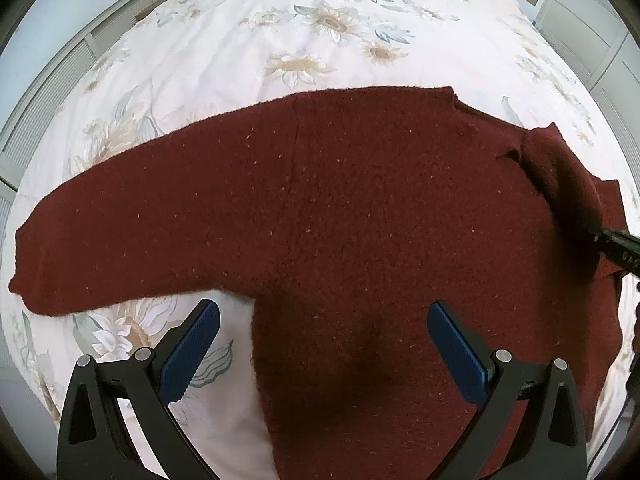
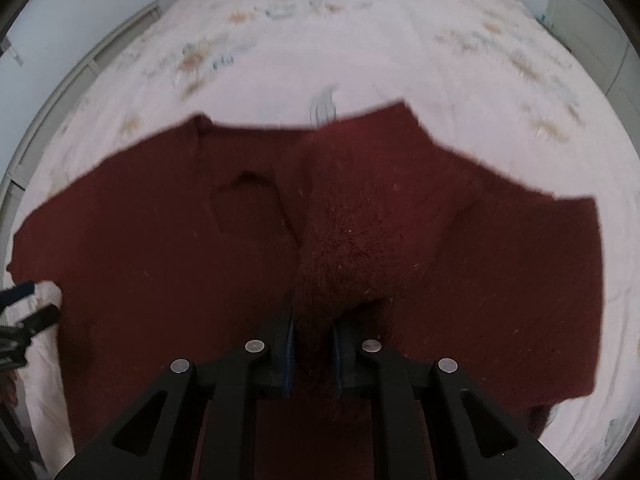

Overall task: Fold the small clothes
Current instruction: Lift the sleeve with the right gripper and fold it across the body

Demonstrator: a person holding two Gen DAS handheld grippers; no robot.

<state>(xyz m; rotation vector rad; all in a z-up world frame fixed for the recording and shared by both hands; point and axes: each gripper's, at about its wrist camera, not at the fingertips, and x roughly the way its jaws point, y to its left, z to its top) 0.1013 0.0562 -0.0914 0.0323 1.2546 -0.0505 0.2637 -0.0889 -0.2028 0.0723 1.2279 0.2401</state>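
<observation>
Across the flower-printed bedspread point(image 1: 320, 32) a dark red knitted sweater point(image 1: 360, 208) lies spread flat, one sleeve point(image 1: 120, 232) stretched out toward the left side of the bed. Over its lower body the left gripper point(image 1: 324, 340) hovers with its blue-padded fingers point(image 1: 192, 356) spread wide and nothing between them. Further right, the right gripper point(image 2: 314, 340) has its jaws pinched on a raised bunch of the sweater's fabric.
</observation>
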